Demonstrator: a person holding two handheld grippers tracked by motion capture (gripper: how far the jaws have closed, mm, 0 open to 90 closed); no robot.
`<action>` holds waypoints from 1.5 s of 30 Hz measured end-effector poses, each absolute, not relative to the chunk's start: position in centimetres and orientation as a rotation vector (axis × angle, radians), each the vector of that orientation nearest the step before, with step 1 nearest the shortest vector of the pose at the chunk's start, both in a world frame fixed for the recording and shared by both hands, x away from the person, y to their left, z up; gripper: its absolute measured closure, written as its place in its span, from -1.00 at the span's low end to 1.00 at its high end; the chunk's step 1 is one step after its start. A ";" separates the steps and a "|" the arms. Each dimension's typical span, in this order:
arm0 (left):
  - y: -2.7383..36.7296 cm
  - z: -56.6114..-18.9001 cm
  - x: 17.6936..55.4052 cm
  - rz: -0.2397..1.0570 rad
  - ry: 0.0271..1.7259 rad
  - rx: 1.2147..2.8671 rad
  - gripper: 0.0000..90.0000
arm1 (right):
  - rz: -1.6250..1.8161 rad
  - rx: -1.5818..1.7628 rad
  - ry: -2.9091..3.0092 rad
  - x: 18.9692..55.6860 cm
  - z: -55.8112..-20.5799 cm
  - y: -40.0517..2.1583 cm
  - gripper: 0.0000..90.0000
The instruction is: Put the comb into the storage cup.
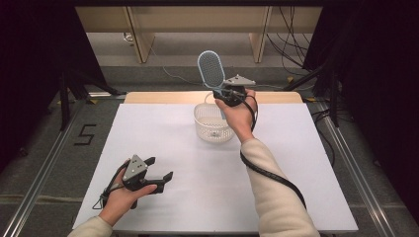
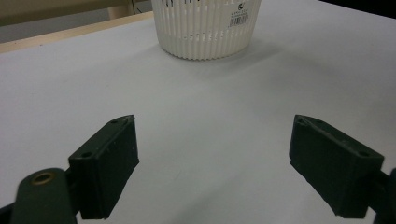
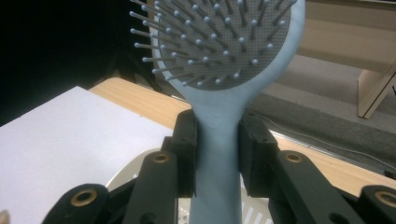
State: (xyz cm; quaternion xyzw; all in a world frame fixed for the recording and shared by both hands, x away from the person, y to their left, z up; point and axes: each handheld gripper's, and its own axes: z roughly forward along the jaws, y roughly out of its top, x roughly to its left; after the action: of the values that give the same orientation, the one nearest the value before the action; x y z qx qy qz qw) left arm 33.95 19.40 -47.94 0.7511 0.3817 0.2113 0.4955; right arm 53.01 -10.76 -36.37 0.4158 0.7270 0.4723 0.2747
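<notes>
A light blue hairbrush [image 1: 211, 69] stands upright in the air above a white slatted basket [image 1: 213, 123] at the back of the table. My right gripper [image 1: 228, 92] is shut on the brush's handle [image 3: 217, 154], with the bristled head [image 3: 219, 42] rising above the jaws. My left gripper [image 1: 159, 174] rests low near the table's front left, held in a hand, its jaws wide open with nothing between them. In the left gripper view the basket [image 2: 208, 28] stands ahead on the white surface, beyond the two black pads [image 2: 109, 163].
The white table top [image 1: 168, 143] has a wooden strip [image 1: 163, 97] along its back edge. Cables lie on the floor behind, and dark stands flank the table on both sides. A black cable [image 1: 269, 173] trails along the right sleeve.
</notes>
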 end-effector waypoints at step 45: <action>19.4 -47.9 33.9 0.514 0.923 1.820 -0.66 | 1.255 1.049 1.987 53.1 -37.9 -11.0 0.58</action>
State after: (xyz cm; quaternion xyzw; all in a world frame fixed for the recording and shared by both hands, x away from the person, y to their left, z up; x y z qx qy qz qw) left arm 33.95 19.42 -47.94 0.7510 0.3811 0.2121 0.4958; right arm 53.12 -11.00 -37.87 0.3912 0.7411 0.4681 0.2803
